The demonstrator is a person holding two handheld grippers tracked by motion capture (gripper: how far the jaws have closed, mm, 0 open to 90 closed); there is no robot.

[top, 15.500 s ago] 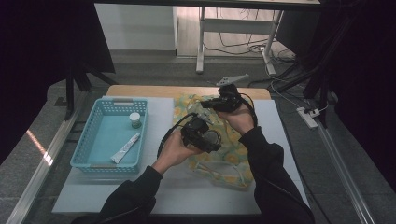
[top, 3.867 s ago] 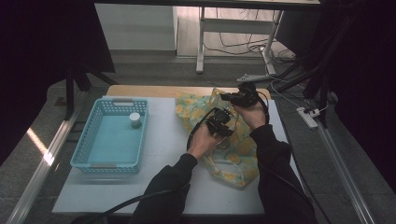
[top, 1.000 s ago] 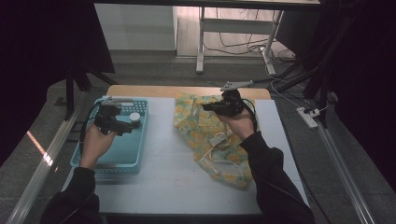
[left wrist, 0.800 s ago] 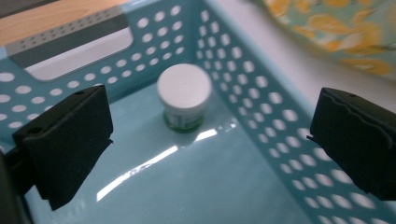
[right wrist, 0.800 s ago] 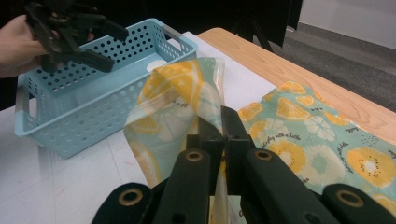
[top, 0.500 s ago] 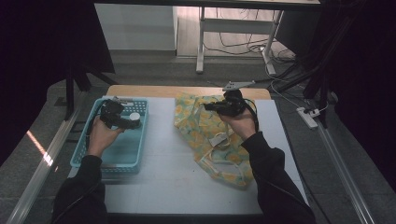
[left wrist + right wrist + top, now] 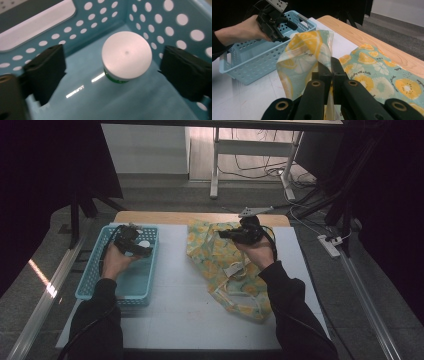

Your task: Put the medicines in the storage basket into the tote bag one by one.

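Note:
A small jar with a white lid (image 7: 126,57) and a green band stands in the far right corner of a blue perforated basket (image 7: 94,279). My left gripper (image 7: 112,68) hangs open inside the basket, one jaw on each side of the jar and not touching it. In the high view the left gripper (image 7: 131,240) sits just left of the jar (image 7: 145,243). A teal bag with a yellow lemon print (image 7: 225,270) lies on the white table. My right gripper (image 7: 329,66) is shut on the bag's edge (image 7: 304,52) and holds it lifted.
The basket (image 7: 257,60) stands at the table's left, with a bare strip of white table (image 7: 175,285) between it and the bag. A wooden strip (image 7: 165,217) runs along the far edge. The bag's handles (image 7: 235,270) lie by my right forearm.
The left gripper left the bag, crossed to the basket and has moved in around the jar. The tube that lay in the basket is gone. The right gripper stays on the bag's edge.

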